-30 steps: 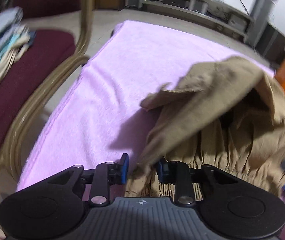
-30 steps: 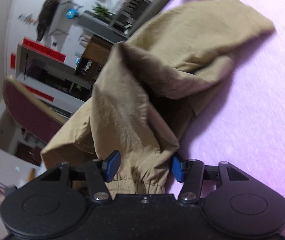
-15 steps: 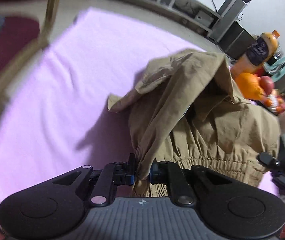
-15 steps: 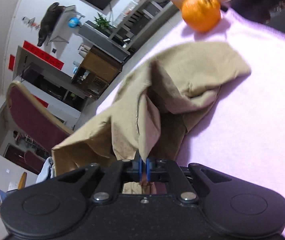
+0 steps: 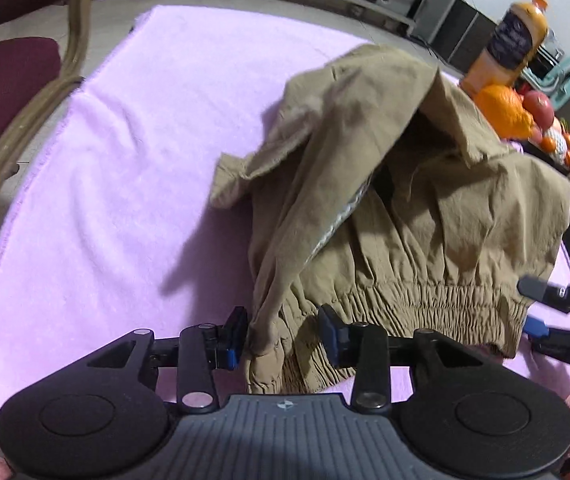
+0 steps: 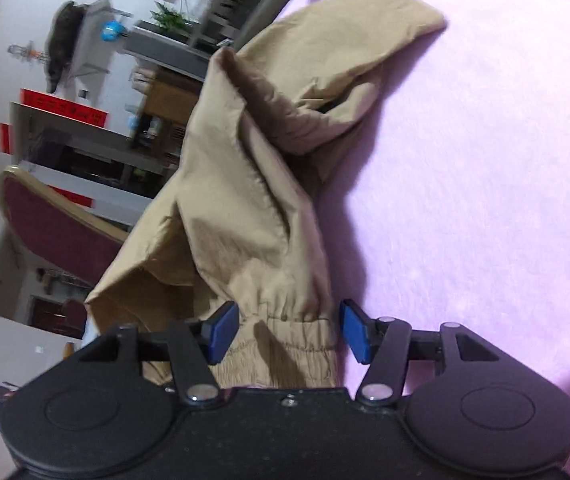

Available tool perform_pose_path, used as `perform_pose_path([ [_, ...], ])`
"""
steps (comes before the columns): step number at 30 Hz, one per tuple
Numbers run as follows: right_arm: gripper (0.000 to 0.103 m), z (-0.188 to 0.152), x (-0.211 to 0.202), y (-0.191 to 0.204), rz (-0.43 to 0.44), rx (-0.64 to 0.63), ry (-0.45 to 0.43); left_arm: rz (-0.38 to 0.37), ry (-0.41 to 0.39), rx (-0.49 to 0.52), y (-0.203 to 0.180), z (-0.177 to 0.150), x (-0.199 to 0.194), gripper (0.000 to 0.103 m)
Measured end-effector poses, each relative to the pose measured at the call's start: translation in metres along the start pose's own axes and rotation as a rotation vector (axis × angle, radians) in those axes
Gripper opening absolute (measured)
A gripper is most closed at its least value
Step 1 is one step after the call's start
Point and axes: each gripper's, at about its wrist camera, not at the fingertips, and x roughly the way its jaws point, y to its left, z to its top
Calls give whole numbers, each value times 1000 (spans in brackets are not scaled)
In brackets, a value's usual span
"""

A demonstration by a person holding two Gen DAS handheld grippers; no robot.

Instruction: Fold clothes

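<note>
Item: tan jacket [image 5: 385, 208], elastic-hemmed, lying rumpled on the pink blanket [image 5: 133, 152] that covers the table, toward the right side, its gathered hem nearest me. Placement: hem drawn to the near edge so both corners sit within reach. Left claw [image 5: 281, 336]: jaws have just been opening, now spread, with the left hem corner bunched loosely between the pads, not pinched. Right claw [image 6: 291, 330]: jaws likewise just opened, spread either side of the elastic hem at the right corner, the cloth lying slack between them. Judgement: I have set the hem down to square it before the next fold. One sleeve [image 6: 349, 52] lies flopped to the far side and needs tucking in. Adjacent: juice bottle [image 5: 509, 40] and oranges [image 5: 503, 110] at far right, clear of the cloth; chair [image 5: 9, 92] at left.
</note>
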Motion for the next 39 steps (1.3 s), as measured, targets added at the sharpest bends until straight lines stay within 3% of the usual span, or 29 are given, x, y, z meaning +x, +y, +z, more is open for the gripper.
perform_pose_path([
  [2,54,0,8,1,19,-20,0,-9,-9,0,2,1,3,39],
  [3,48,1,11,1,16,-31,3,-16,-8,-4,2,1,4,39],
  [4,41,1,12,2,-3,-48,5,-23,-8,-10,4,1,5,39],
  [5,23,1,13,3,-40,-69,5,-28,-7,-11,4,1,6,38],
  [6,13,1,13,5,-71,-80,4,-34,1,-1,3,2,6,30],
  [8,12,0,9,8,-102,-66,4,-56,35,8,-1,6,4,12],
  [10,12,-1,-1,19,-90,-35,-2,-64,77,20,-6,14,-2,10],
  [11,11,-1,-8,27,-68,-18,-7,-105,103,14,-9,20,-8,9],
  [15,11,8,-59,90,87,-41,-100,-442,125,-45,-24,47,-63,9],
  [20,11,21,-162,193,200,-198,-316,-759,-90,-80,-49,78,-184,9],
  [23,11,17,-237,251,281,-326,-447,-904,-325,-115,-48,79,-274,9],
  [27,11,-6,-331,300,361,-443,-624,-1027,-619,-162,-32,54,-372,9],
  [31,11,-33,-391,336,446,-547,-742,-1074,-772,-151,-32,23,-432,9],
  [35,11,-41,-404,354,471,-599,-780,-1002,-938,-104,-43,-7,-461,11],
  [37,11,-28,-383,349,408,-580,-760,-915,-917,-140,-41,-4,-451,11],
  [39,11,3,-347,340,273,-504,-653,-817,-775,-228,-38,21,-421,9],
])
